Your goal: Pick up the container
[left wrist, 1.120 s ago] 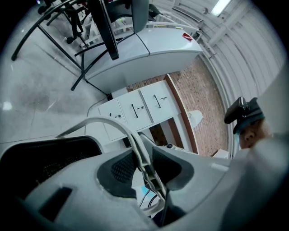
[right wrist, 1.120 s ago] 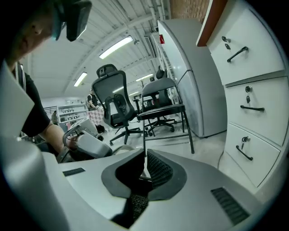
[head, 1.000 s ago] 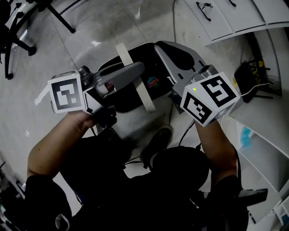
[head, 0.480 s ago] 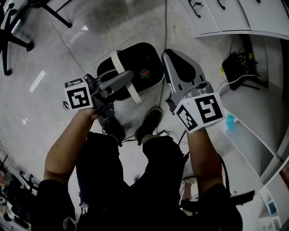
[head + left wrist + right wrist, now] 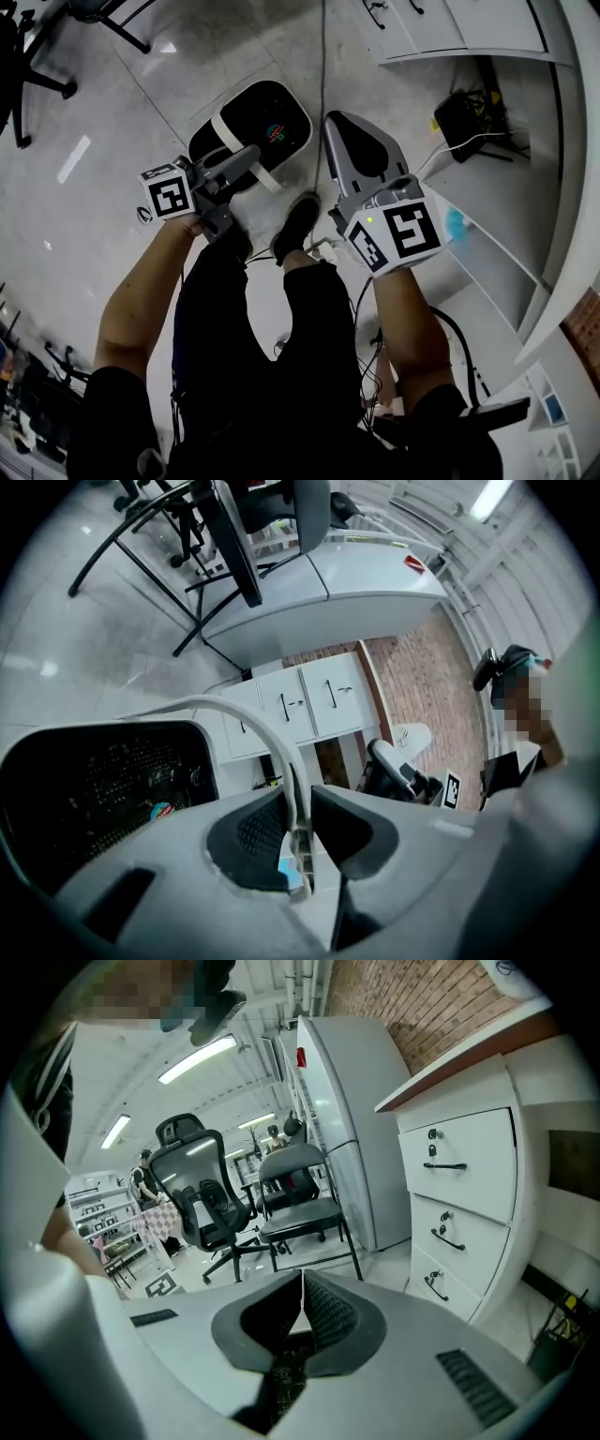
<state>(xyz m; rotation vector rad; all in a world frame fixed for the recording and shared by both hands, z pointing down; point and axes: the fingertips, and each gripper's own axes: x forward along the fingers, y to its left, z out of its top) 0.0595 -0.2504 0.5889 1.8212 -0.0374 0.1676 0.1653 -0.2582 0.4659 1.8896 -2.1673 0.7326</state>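
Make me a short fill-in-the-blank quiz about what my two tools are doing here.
1. The left tool, jaws closing, grips the container by its white ____.
2. The right tool is shut and holds ____.
3. The container's body is ____ in colour.

Missing words: handle; nothing; black.

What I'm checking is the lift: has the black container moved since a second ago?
No sideways shift shows: the container looks smaller, yet its right edge stays just left of the floor cable. The camera rose; a lift cannot be told.
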